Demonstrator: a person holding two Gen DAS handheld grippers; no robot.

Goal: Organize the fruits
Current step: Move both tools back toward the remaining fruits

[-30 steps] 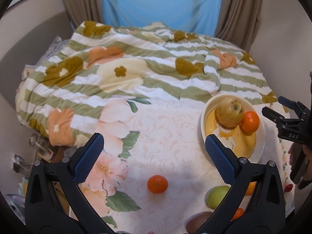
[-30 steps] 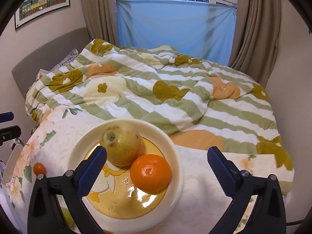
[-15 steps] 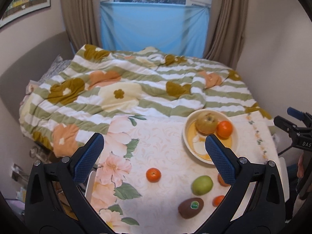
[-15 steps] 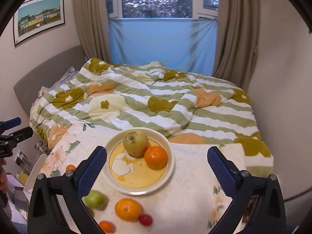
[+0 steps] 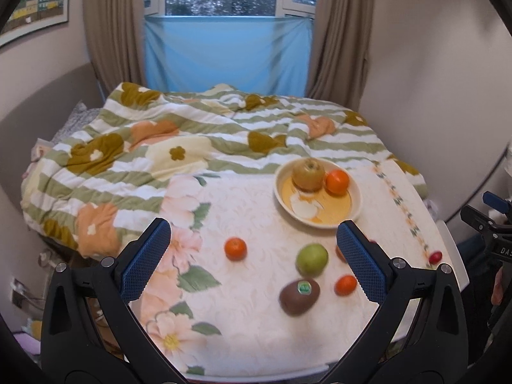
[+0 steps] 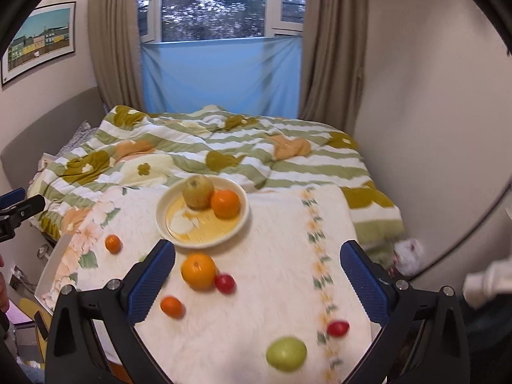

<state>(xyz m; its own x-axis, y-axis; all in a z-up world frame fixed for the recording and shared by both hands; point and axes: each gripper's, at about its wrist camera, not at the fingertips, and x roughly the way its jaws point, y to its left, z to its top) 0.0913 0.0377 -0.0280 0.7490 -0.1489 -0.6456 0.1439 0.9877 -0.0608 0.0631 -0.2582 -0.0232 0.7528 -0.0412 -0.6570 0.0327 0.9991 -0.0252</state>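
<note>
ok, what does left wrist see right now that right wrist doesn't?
Left wrist only: the brown kiwi with its green sticker, near the table's front edge.

Right wrist only: the large orange in full (left wrist gets just a sliver behind its own finger), and a white bottle at the far right.

Both: the bowl holding a yellow-brown fruit and an orange, the lone mandarin on the table's left side, and the striped quilt.
</note>
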